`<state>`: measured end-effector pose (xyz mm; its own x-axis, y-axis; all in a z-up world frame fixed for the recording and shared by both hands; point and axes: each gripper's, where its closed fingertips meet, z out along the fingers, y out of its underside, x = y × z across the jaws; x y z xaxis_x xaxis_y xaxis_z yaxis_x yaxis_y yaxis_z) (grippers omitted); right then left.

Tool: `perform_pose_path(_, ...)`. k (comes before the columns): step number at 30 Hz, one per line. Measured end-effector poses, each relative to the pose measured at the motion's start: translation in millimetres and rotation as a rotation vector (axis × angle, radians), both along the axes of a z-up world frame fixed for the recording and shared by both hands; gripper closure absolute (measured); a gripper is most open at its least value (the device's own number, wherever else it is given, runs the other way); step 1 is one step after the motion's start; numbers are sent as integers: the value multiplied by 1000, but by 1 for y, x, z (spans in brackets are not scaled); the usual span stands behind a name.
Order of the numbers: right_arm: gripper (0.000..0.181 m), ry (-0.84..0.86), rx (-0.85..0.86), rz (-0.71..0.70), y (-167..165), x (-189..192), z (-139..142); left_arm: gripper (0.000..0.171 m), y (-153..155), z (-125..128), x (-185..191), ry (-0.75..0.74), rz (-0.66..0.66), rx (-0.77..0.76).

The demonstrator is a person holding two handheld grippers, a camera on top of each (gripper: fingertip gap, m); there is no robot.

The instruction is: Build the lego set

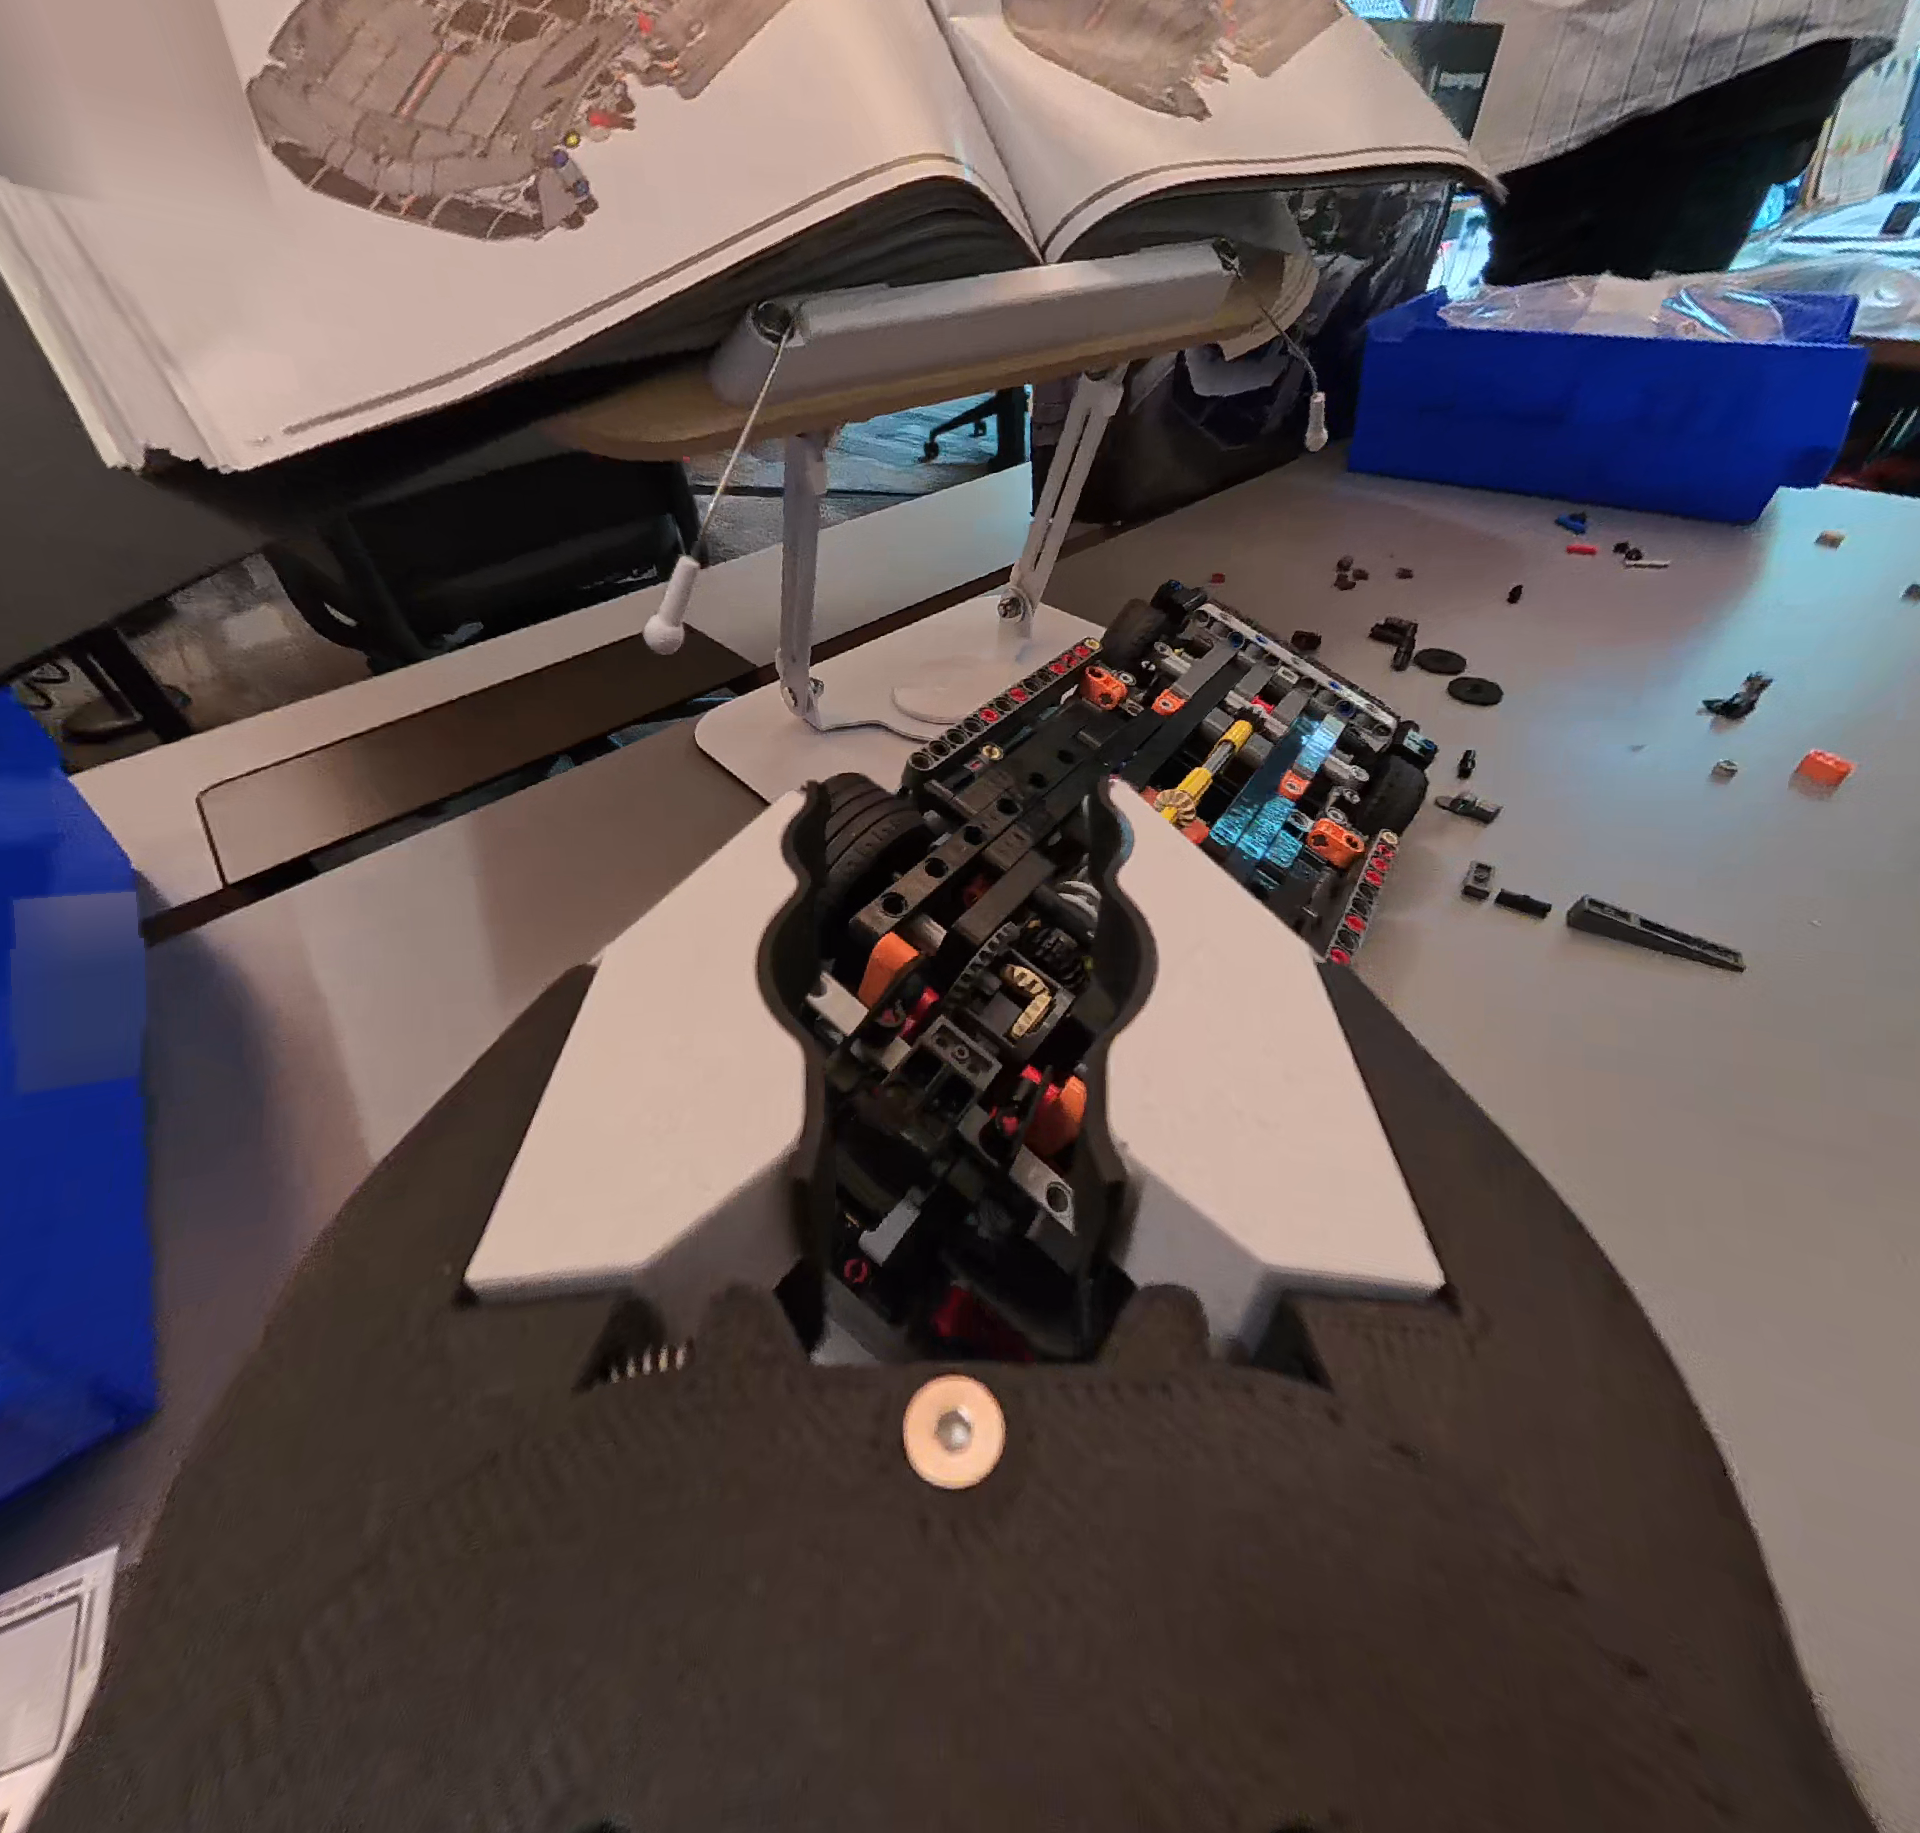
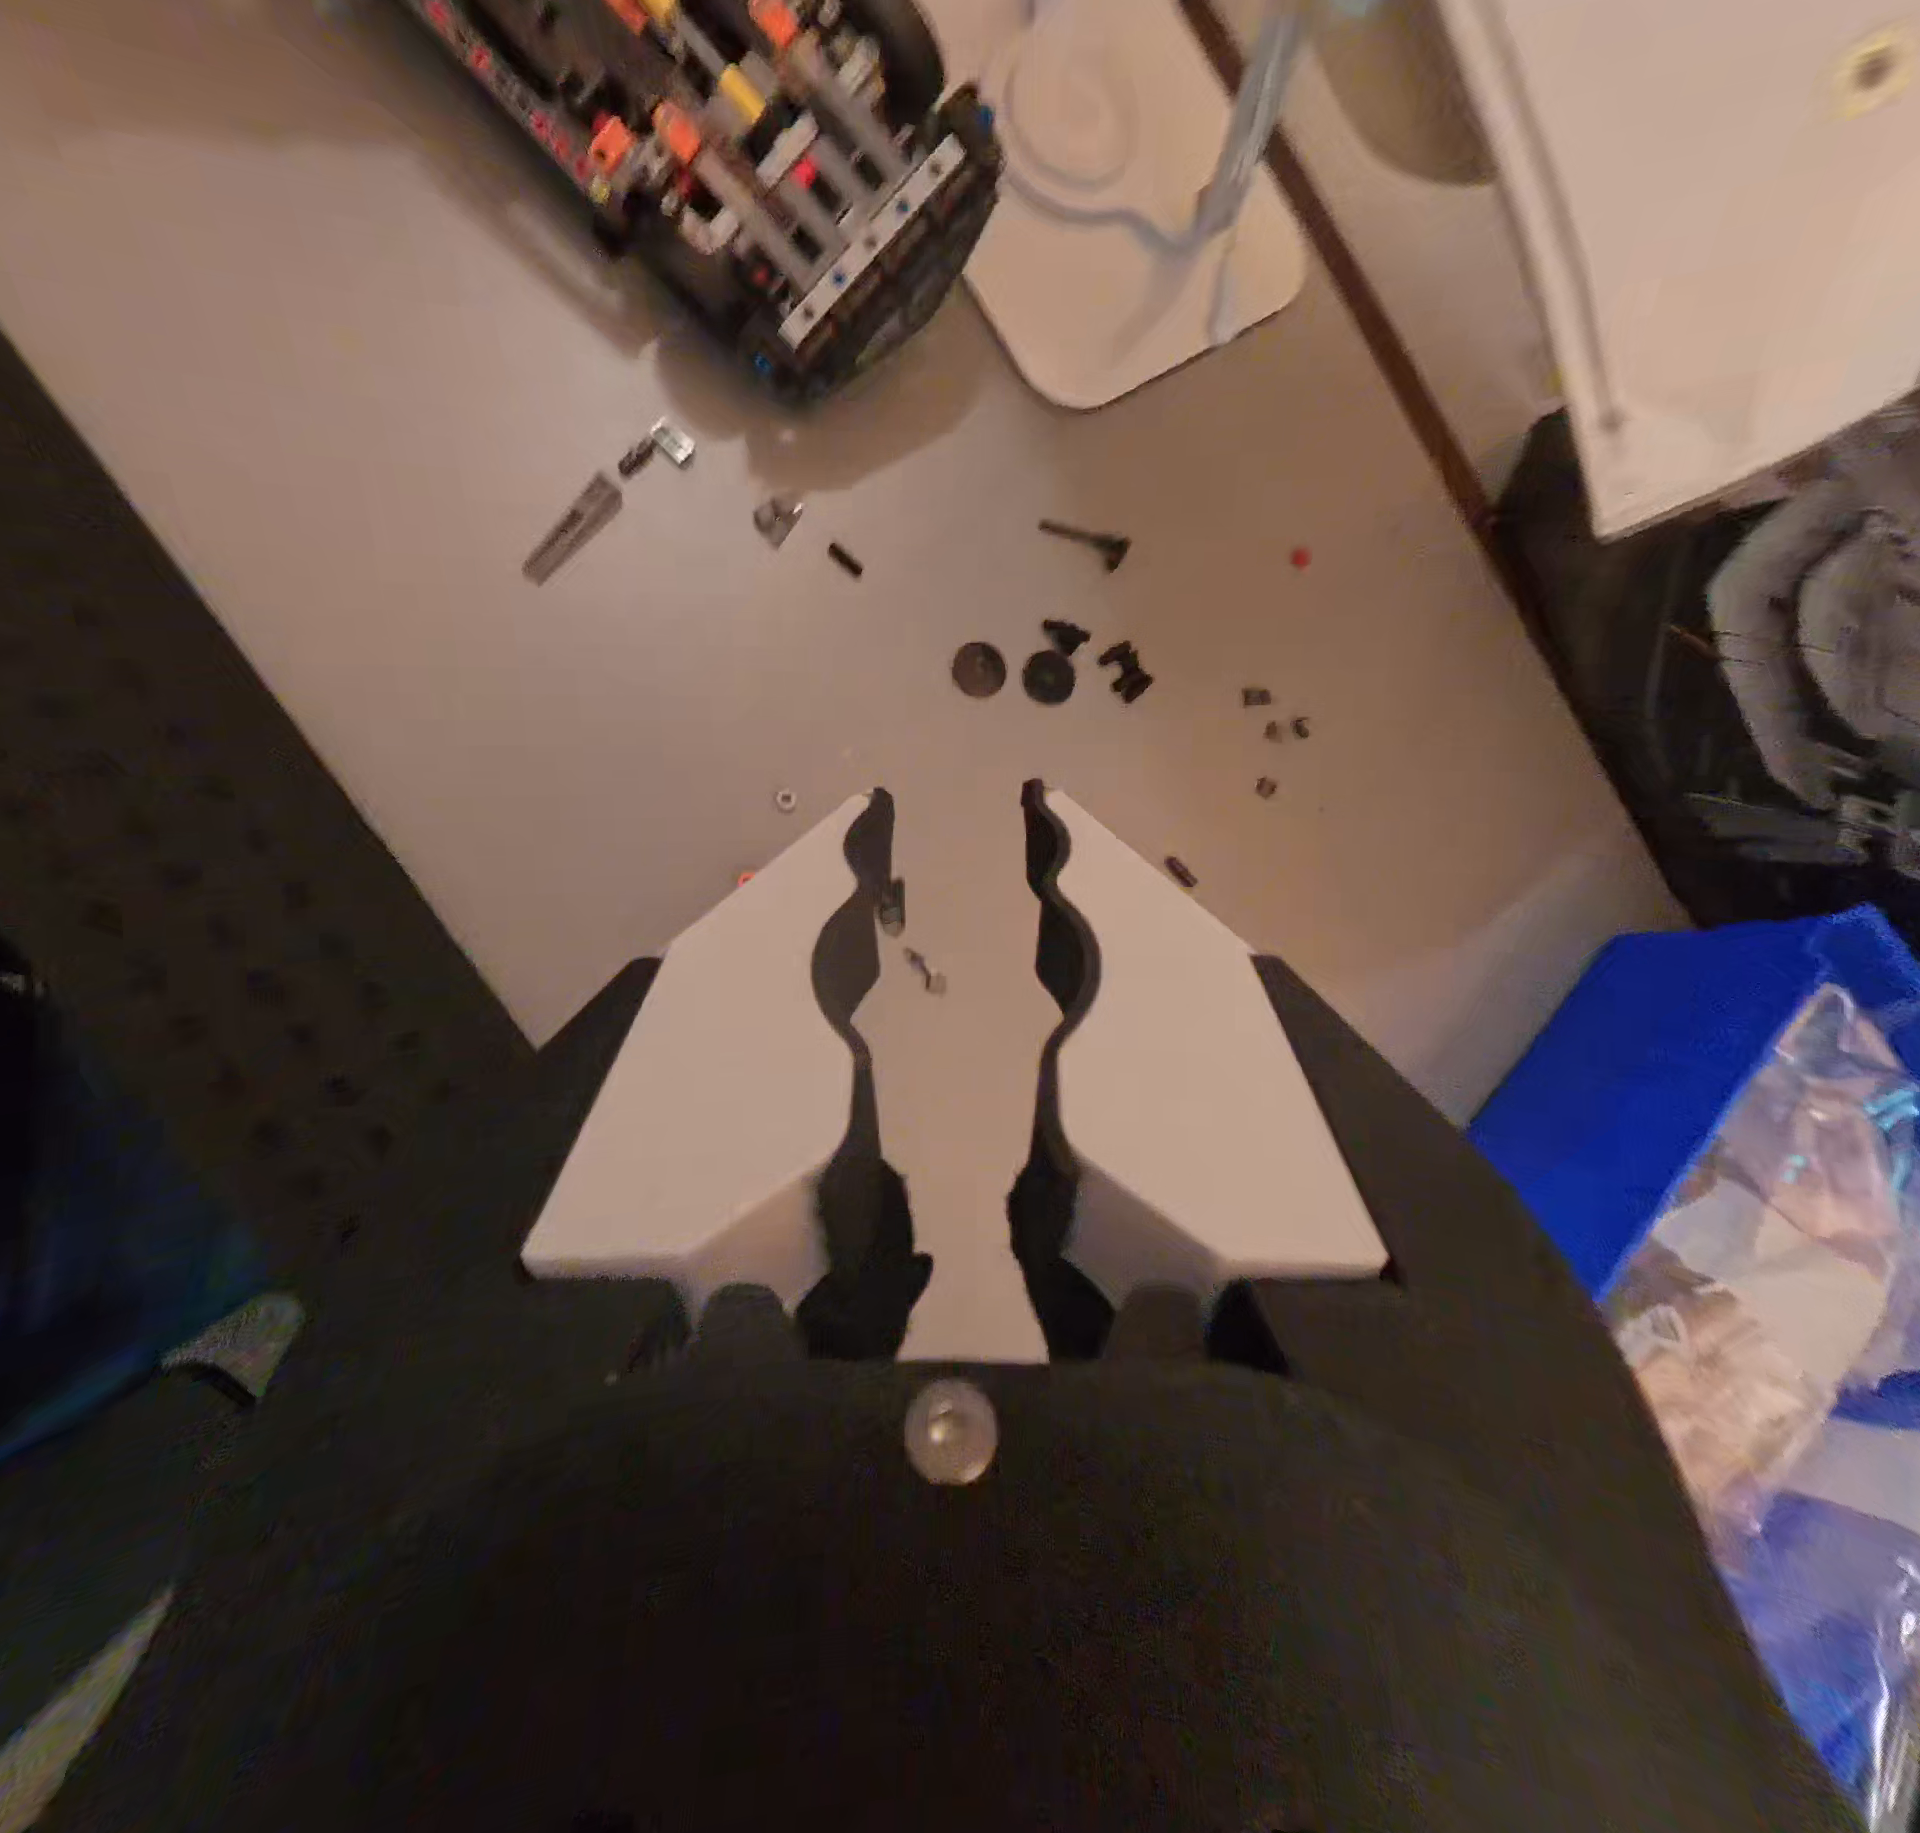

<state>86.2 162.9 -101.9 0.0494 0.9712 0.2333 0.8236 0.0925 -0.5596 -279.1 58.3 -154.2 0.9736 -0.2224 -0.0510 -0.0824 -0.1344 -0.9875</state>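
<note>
A long black Lego car chassis (image 1: 1247, 744) with orange, yellow and light-blue parts lies on the grey table (image 1: 1558, 1160). My left gripper (image 1: 956, 794) straddles its near end, with the white fingers (image 1: 665, 1056) closed against both of its sides. The chassis also shows blurred at the top of the right wrist view (image 2: 727, 121). My right gripper (image 2: 954, 791) is open and empty, above the table among loose parts. Two tiny pieces (image 2: 891, 900) lie below, between its fingers. Two black discs (image 2: 977, 668) lie just ahead of it.
An open instruction book (image 1: 623, 121) rests on a white stand (image 1: 831, 734) behind the chassis. A blue bin (image 1: 1590, 401) with plastic bags (image 2: 1787, 1316) is at the right, another blue bin (image 1: 62, 1056) at the left. Small parts, a black wedge (image 1: 1652, 936) and an orange brick (image 1: 1823, 770) are scattered. A person (image 1: 1662, 69) stands behind. Spacing between my two grippers at the tips: around 40 centimetres.
</note>
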Motion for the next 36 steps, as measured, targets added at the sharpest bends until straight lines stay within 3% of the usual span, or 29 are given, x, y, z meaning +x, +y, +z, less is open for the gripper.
perform_pose_path(9, 160, -314, -144, 225, 8, 18, -131, 125, 5, -11, 1, -13, -3, -26)
perform_pose_path(14, 158, -414, -186, 264, 11, 24, -169, 125, 6, -15, 2, 5, -4, -45)
perform_pose_path(18, 172, -416, -193, 258, 16, 23, -176, 125, 7, -15, 3, 21, -5, -49)
perform_pose_path(24, 173, -380, -125, 217, 47, -4, -176, 126, 8, -17, 5, 36, -12, -62)
perform_pose_path(26, 170, -351, -131, 208, 55, -16, -175, 126, 9, -21, 5, 44, -12, -74)
perform_pose_path(27, 158, -353, -137, 196, 57, -18, -175, 126, 9, -21, 5, 44, -10, -73)
perform_pose_path(29, 140, -380, -161, 192, 57, -11, -170, 126, 8, -20, 3, 37, -5, -70)
perform_pose_path(33, 150, -404, -230, 283, 34, 21, -159, 126, 7, -16, 1, 23, -1, -55)
perform_pose_path(36, 152, -462, -257, 298, 25, 48, -167, 126, 7, -13, 5, 31, -10, -48)
